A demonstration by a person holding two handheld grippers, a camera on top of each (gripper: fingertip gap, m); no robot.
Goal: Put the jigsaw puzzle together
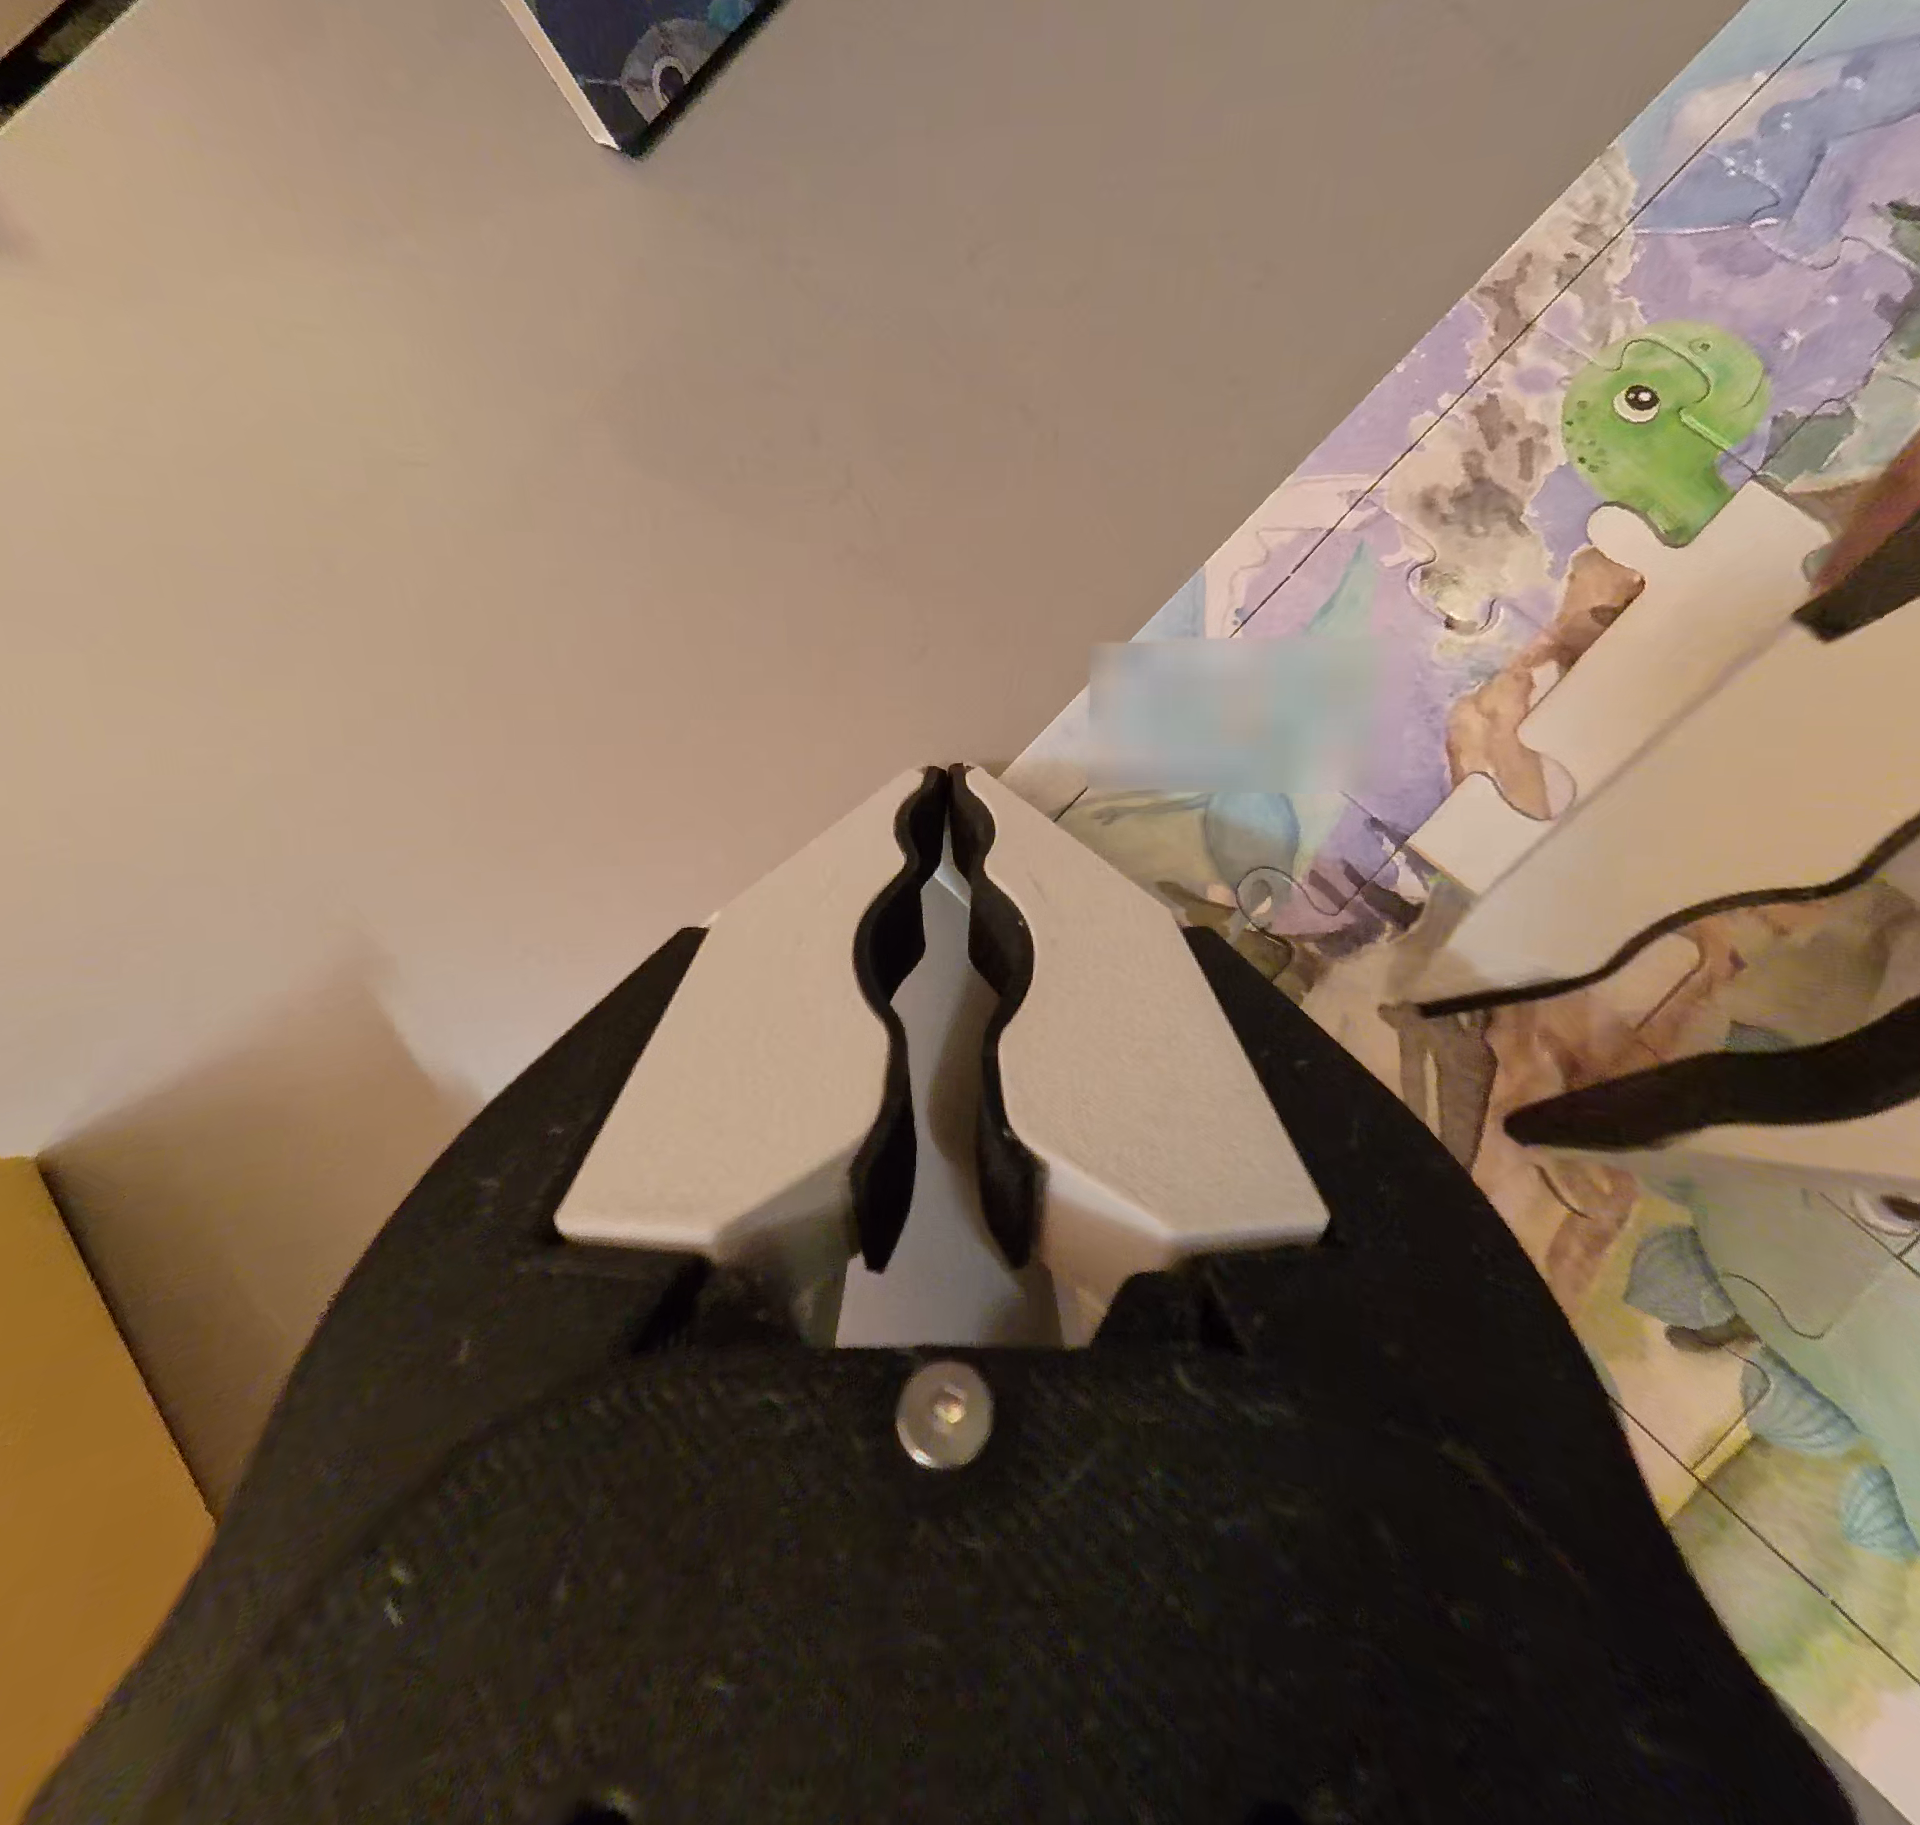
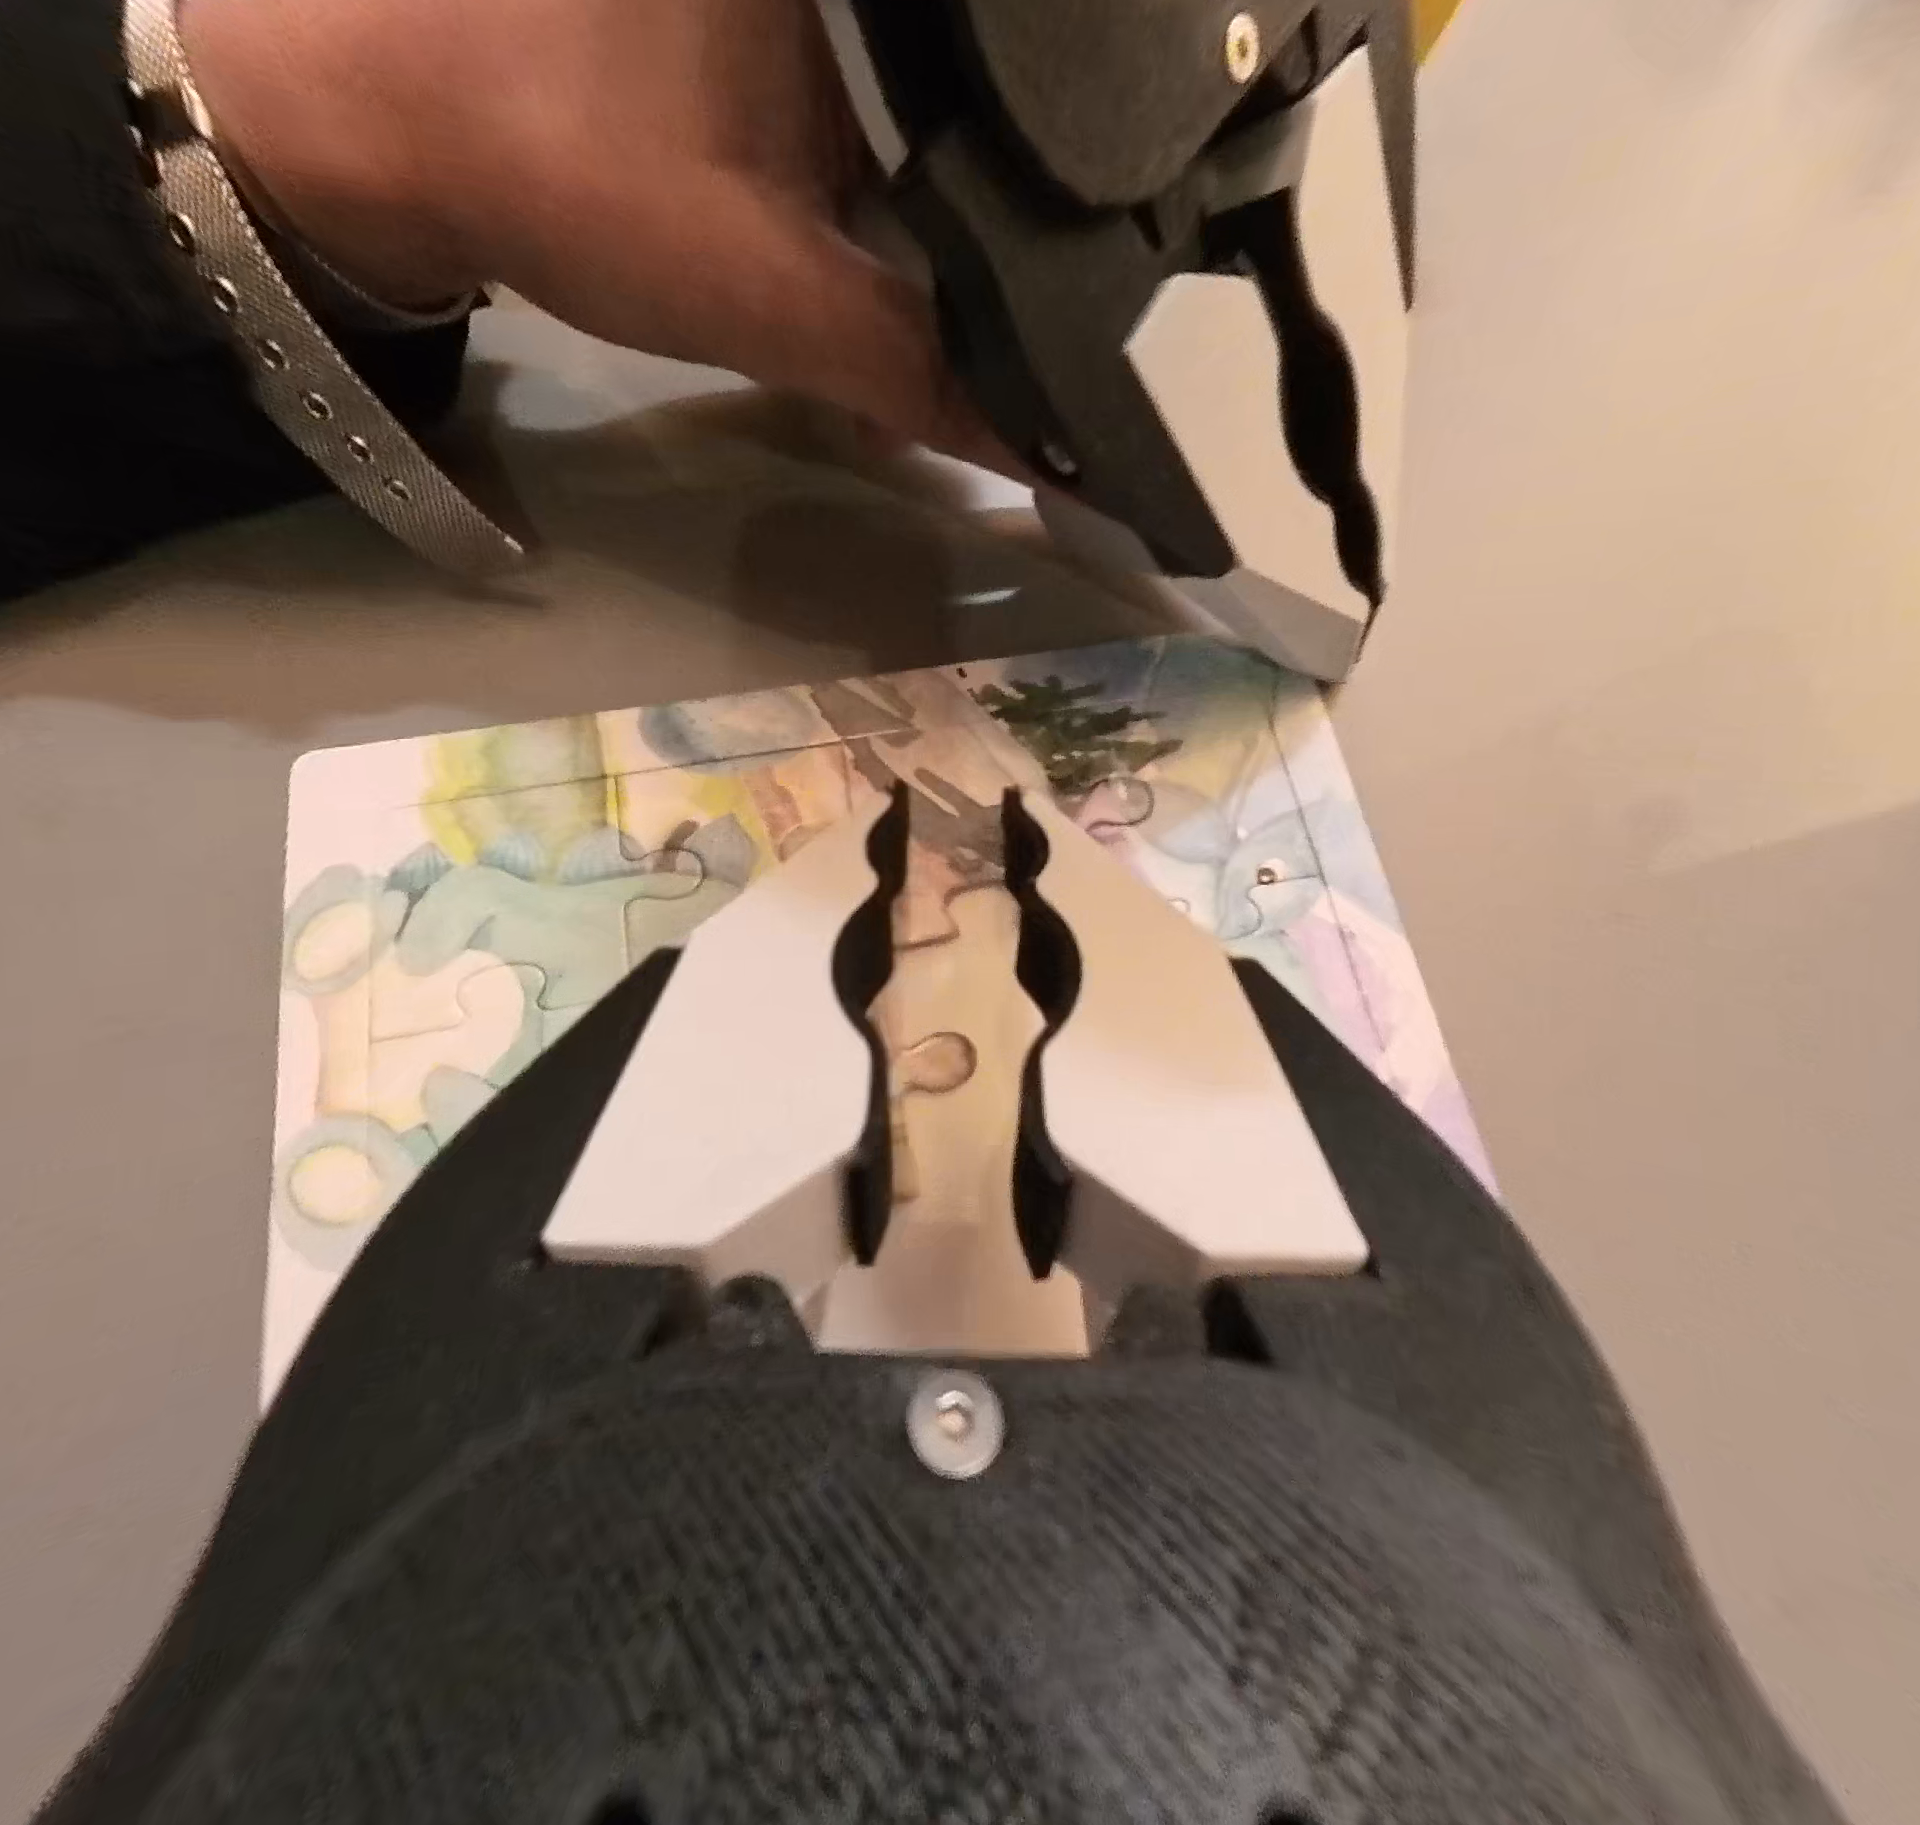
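— Left hand-held gripper [image 1: 951, 773] pinched together, tips parked at the jigsaw puzzle's [image 1: 1475, 570] corner on the counter [image 1: 520, 528].
— Right hand-held gripper [image 2: 951, 804] spread above it. Puzzle flat, running diagonally; green turtle [image 1: 1662, 435] visible only leftside.

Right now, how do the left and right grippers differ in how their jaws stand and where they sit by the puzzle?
The left gripper has its jaws closed, tips touching; the right gripper has its jaws apart with a gap. The left gripper sits at the corner of the puzzle, mostly over bare table; the right gripper hangs over the puzzle's middle. Both are black with white fingers, and neither holds a piece.
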